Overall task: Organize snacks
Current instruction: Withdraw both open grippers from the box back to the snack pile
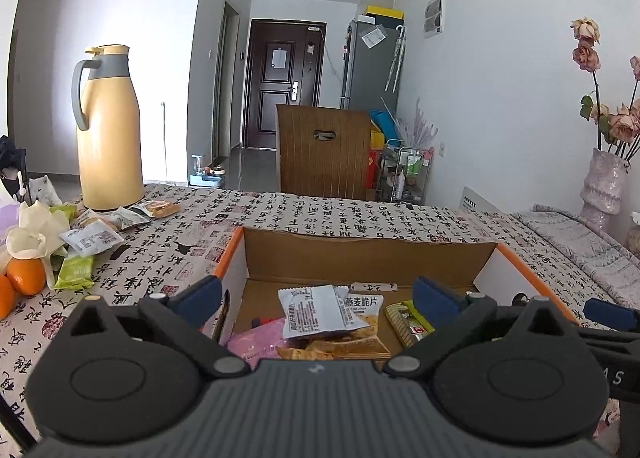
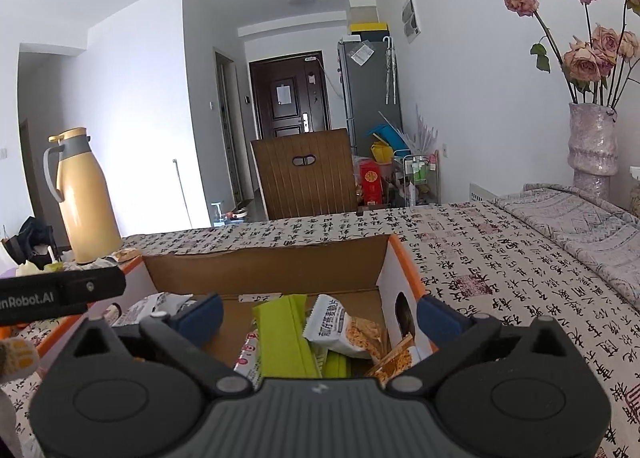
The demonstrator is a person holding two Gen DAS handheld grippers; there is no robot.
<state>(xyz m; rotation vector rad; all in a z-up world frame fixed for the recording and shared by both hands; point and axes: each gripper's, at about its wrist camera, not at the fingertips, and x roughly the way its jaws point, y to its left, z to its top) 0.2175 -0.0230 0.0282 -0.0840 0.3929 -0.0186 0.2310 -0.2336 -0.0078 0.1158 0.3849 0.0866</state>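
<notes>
An open cardboard box (image 1: 364,254) with orange rims sits on the table and holds several snack packets: a white one (image 1: 316,310), an oat-crisp one (image 1: 366,322), a pink one (image 1: 252,344). My left gripper (image 1: 316,298) is open and empty above the box's near left part. In the right wrist view the box (image 2: 264,268) holds a green packet (image 2: 286,334) and a white oat packet (image 2: 344,328). My right gripper (image 2: 318,314) is open and empty above them. More packets (image 1: 96,236) lie loose at the table's left.
A yellow thermos (image 1: 108,130) stands at the far left of the table, with oranges (image 1: 26,276) and a green packet (image 1: 76,272) nearby. A vase of dried roses (image 2: 592,142) stands at the right on a folded cloth. A wooden chair (image 1: 322,150) is behind the table.
</notes>
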